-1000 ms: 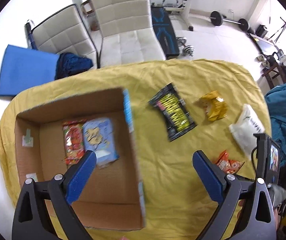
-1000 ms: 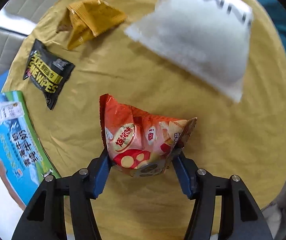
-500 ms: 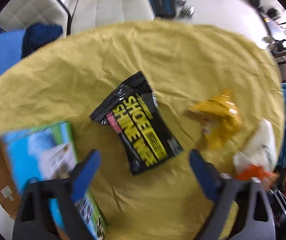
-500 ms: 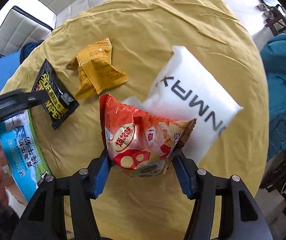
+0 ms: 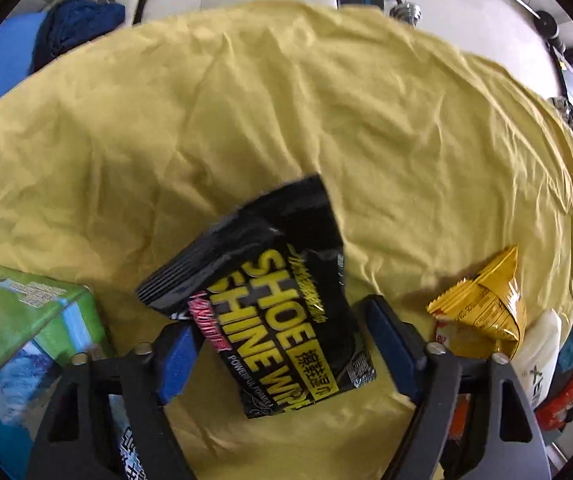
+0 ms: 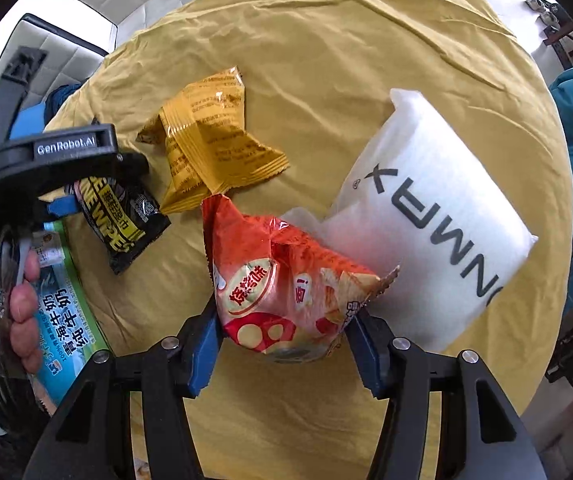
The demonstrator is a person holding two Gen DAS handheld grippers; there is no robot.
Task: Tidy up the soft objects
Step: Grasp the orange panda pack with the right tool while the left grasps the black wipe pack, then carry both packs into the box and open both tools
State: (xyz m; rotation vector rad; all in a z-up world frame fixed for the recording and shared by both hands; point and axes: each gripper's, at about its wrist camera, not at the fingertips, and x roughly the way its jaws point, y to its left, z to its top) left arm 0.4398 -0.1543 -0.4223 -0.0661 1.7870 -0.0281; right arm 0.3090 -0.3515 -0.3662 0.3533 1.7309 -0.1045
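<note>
Right gripper [image 6: 284, 344] pinches red chip bag [image 6: 286, 284], bag lifted above yellow cloth [image 6: 326, 40]. Left gripper [image 5: 278, 356] spread wide, fingers either side of black wipes pack [image 5: 282, 300]; contact with pack cannot be told. Wipes pack lies flat on cloth. Yellow pouch [image 6: 210, 152] just right of wipes pack, crumpled. White pack [image 6: 430, 220] beyond yellow pouch, farther right of wipes pack. Printed box [image 5: 18, 328] left of wipes pack, at cloth edge.
</note>
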